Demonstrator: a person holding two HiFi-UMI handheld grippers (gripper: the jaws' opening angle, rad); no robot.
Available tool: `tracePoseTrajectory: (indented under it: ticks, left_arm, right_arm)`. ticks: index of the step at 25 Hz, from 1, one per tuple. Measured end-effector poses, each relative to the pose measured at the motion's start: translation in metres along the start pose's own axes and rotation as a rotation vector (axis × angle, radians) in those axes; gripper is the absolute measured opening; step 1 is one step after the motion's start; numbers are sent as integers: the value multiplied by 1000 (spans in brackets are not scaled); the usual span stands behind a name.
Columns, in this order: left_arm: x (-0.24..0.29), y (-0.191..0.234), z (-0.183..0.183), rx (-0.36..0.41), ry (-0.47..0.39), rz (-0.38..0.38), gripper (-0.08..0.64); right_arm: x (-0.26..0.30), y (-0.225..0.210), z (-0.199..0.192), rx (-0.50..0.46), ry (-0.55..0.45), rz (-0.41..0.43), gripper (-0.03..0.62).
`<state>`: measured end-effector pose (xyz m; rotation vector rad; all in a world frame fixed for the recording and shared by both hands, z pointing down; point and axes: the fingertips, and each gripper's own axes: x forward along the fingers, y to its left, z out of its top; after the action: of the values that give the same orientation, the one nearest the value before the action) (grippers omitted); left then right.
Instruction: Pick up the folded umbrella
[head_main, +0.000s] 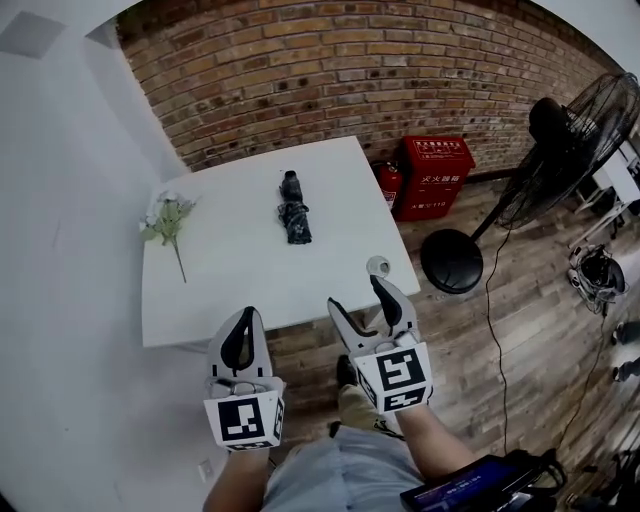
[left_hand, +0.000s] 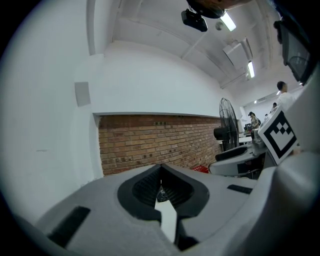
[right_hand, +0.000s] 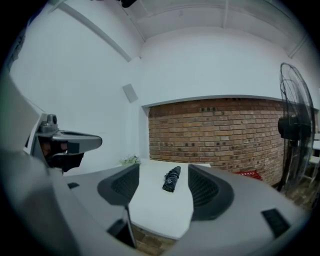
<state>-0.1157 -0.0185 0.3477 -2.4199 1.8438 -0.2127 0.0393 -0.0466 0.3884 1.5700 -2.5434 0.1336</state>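
Observation:
The folded umbrella (head_main: 293, 210) is dark and lies lengthwise near the far middle of the white table (head_main: 240, 290). Both grippers hover at the table's near edge, well short of it. My left gripper (head_main: 243, 322) has its jaws together with nothing in them; in the left gripper view (left_hand: 161, 169) only a sliver of table shows between the pads. My right gripper (head_main: 358, 298) stands open and empty. In the right gripper view (right_hand: 164, 171) the umbrella (right_hand: 171, 179) lies far ahead on the table (right_hand: 155, 210), framed between the jaws.
An artificial flower (head_main: 168, 222) lies at the table's left end and a small round object (head_main: 378, 266) near its front right corner. A red fire-extinguisher box (head_main: 435, 175) stands by the brick wall. A standing fan (head_main: 575, 125) with a round base (head_main: 452, 260) is to the right.

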Motion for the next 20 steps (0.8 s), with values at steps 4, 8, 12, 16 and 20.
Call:
tracePoseTrajectory:
  ticks: [4,8,12,16,20]
  left_arm:
    - [36,3,-2,6,15,2,6]
    - [69,5,1,17,29,11,6]
    - [99,13,12,32,23,32,6]
    - [127,24,22,47,14,58,6]
    - [151,32,35,58,-9,81,6]
  right_arm:
    - [30,-20,-1,14,8,7,307]
    - [60,-39,4,25,10,26,307]
    - [92,-55,18,27,-3,47,307]
    - [123,-67,32,21,-19,70,307]
    - [149,-75,43,10,-30,99,307]
